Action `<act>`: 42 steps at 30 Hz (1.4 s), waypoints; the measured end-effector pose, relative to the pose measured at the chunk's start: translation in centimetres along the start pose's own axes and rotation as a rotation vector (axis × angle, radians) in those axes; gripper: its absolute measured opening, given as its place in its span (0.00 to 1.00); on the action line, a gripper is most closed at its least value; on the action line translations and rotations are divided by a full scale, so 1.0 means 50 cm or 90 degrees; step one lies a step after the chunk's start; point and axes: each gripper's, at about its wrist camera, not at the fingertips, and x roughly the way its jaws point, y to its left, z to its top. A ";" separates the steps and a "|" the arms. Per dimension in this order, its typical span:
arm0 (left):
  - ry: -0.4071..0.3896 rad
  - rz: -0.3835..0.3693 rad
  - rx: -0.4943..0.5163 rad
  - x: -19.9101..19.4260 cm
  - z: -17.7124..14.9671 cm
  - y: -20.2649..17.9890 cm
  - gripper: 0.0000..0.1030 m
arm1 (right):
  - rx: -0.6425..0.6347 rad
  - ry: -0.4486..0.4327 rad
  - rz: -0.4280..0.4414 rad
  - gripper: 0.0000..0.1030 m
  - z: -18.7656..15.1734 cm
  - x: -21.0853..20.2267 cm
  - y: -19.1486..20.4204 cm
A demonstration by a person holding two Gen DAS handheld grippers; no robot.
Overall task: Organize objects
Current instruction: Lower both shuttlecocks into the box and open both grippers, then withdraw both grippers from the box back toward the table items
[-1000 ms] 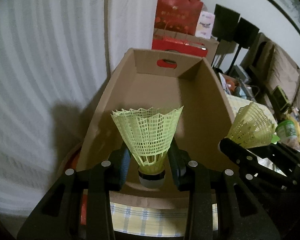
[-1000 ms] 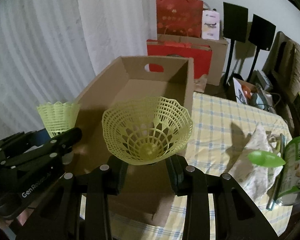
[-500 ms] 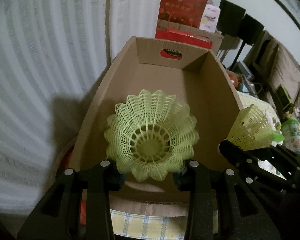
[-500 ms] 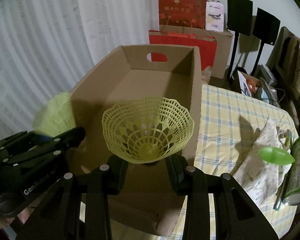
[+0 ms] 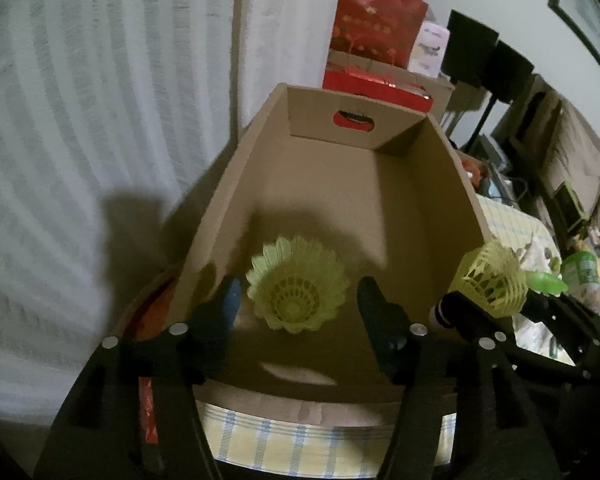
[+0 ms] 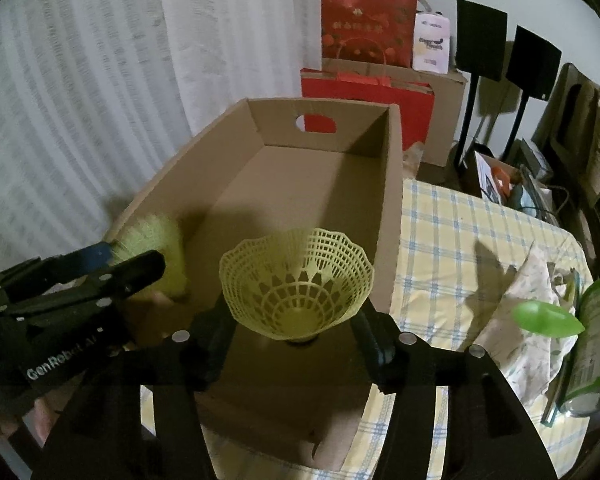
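Observation:
An open cardboard box (image 5: 456,184) stands on a checked tablecloth; it also shows in the right wrist view (image 6: 392,208). My left gripper (image 5: 298,304) is open over the box's near end. A yellow-green plastic shuttlecock (image 5: 298,298) sits loose between its fingers, down inside the box, and shows blurred in the right wrist view (image 6: 156,244). My right gripper (image 6: 296,332) is shut on a second yellow-green shuttlecock (image 6: 296,280), held over the box's near right corner. This shuttlecock also shows in the left wrist view (image 5: 492,280).
A green can (image 6: 596,344), a green spoon-like piece (image 6: 546,318) and a crumpled cloth (image 6: 528,292) lie on the tablecloth (image 6: 460,232) to the right. Red gift bags (image 6: 364,40) and boxes stand behind. A white curtain (image 5: 100,100) hangs on the left.
My left gripper opened and its shuttlecock tipped forward and dropped into the box. My right gripper kept its shuttlecock and moved closer over the box.

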 end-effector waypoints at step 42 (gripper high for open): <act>-0.060 -0.022 0.064 -0.083 -0.016 -0.098 0.97 | 0.066 -0.079 -0.110 0.99 -0.023 -0.146 -0.149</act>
